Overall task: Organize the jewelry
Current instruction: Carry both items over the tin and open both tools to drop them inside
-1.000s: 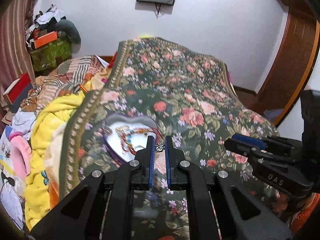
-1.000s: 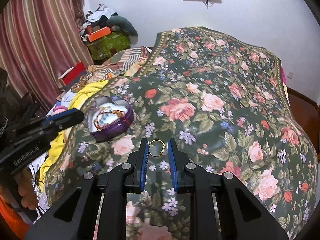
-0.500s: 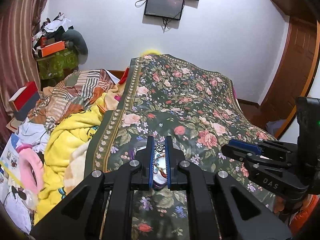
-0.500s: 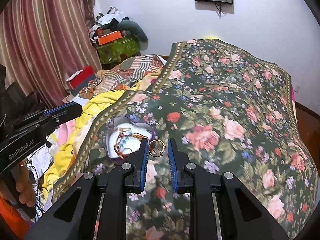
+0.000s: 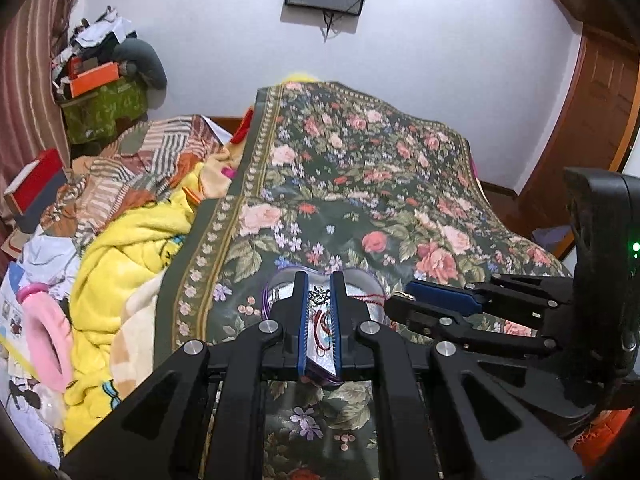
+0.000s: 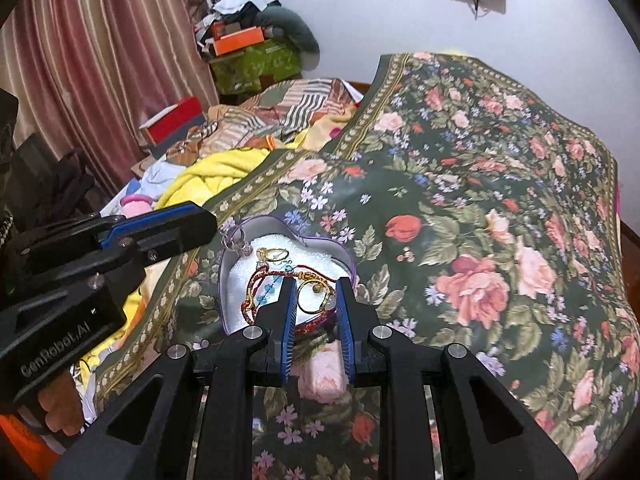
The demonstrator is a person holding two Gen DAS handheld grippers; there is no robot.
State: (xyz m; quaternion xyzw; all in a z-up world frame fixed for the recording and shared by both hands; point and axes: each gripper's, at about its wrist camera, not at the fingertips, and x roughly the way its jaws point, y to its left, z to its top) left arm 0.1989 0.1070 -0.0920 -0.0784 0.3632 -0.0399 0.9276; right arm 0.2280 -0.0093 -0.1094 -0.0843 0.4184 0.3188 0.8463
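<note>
A floral bedspread (image 6: pixel 460 184) covers the bed, and a heart-shaped purple tin (image 6: pixel 240 240) of jewelry rests on it. Over the tin, the left gripper (image 5: pixel 319 296) pinches a small silver pendant (image 5: pixel 319 295) between narrow jaws, while the right gripper (image 6: pixel 316 292) holds a gold ring (image 6: pixel 315 297) between wider-set jaws.

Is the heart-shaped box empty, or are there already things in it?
Not empty: the heart-shaped box holds red cord bracelets and a gold ring on its white lining.
</note>
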